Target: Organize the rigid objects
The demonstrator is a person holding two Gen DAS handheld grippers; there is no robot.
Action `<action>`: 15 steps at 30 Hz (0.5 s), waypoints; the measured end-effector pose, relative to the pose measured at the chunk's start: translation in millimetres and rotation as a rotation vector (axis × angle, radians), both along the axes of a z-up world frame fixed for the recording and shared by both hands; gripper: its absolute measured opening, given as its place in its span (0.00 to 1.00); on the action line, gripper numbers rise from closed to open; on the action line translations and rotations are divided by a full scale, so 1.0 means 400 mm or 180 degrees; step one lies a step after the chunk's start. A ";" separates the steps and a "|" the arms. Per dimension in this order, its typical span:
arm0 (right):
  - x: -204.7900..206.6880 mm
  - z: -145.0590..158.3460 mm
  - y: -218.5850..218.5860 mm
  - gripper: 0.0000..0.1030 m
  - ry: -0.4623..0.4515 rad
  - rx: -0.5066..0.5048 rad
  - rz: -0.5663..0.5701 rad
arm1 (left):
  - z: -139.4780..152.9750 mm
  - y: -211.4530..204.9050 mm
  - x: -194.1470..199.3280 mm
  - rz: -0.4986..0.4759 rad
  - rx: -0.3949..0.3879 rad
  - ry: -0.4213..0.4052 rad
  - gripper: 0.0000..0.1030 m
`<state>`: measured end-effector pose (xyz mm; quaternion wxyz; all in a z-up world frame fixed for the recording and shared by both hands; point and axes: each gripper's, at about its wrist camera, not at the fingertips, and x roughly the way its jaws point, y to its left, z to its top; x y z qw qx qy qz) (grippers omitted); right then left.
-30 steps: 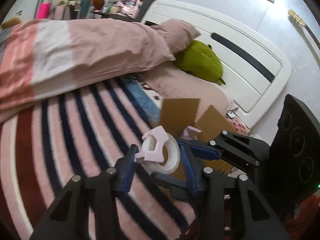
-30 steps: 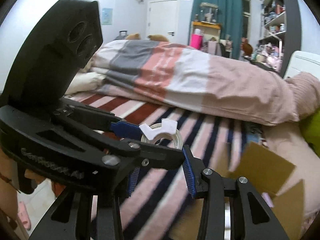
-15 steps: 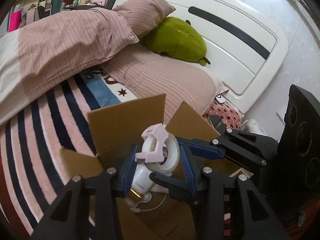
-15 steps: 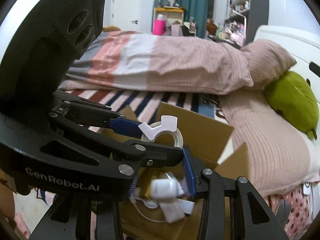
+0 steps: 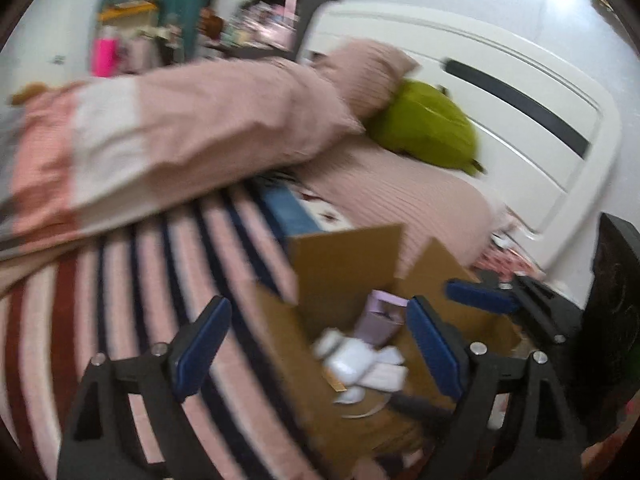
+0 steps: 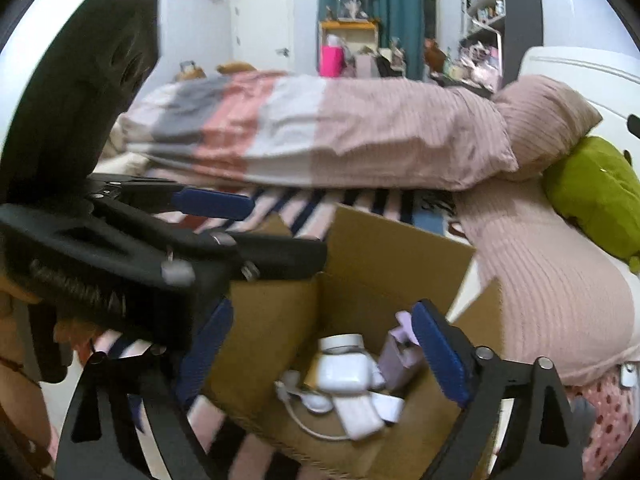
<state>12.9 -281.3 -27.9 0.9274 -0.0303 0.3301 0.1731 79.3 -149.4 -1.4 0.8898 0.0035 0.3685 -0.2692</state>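
Cardboard box contents blurred (white items) — left hand-held gripper, right hand-held gripper spread, empty.

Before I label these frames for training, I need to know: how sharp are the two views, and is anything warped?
Left wrist view: heavy motion blur smears the cardboard box and its contents; fisheye bends the headboard. Right wrist view: somewhat sharper; the white charger in the box is readable, the left gripper blurred; edges curve.
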 end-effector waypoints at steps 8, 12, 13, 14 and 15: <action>-0.031 0.044 0.045 1.00 -0.0374 0.0263 0.0157 | 0.030 0.194 -0.080 0.0944 0.0119 -0.0314 0.96; -0.033 0.045 0.066 1.00 -0.0424 0.0303 0.0166 | 0.030 0.237 -0.105 0.1134 0.0158 -0.0404 0.96; -0.034 0.045 0.070 1.00 -0.0415 0.0307 0.0159 | 0.028 0.244 -0.111 0.1152 0.0150 -0.0416 0.96; -0.034 0.045 0.075 1.00 -0.0396 0.0305 0.0153 | 0.028 0.250 -0.116 0.1167 0.0139 -0.0434 0.96; -0.034 0.046 0.079 1.00 -0.0389 0.0299 0.0153 | 0.029 0.253 -0.119 0.1175 0.0141 -0.0441 0.96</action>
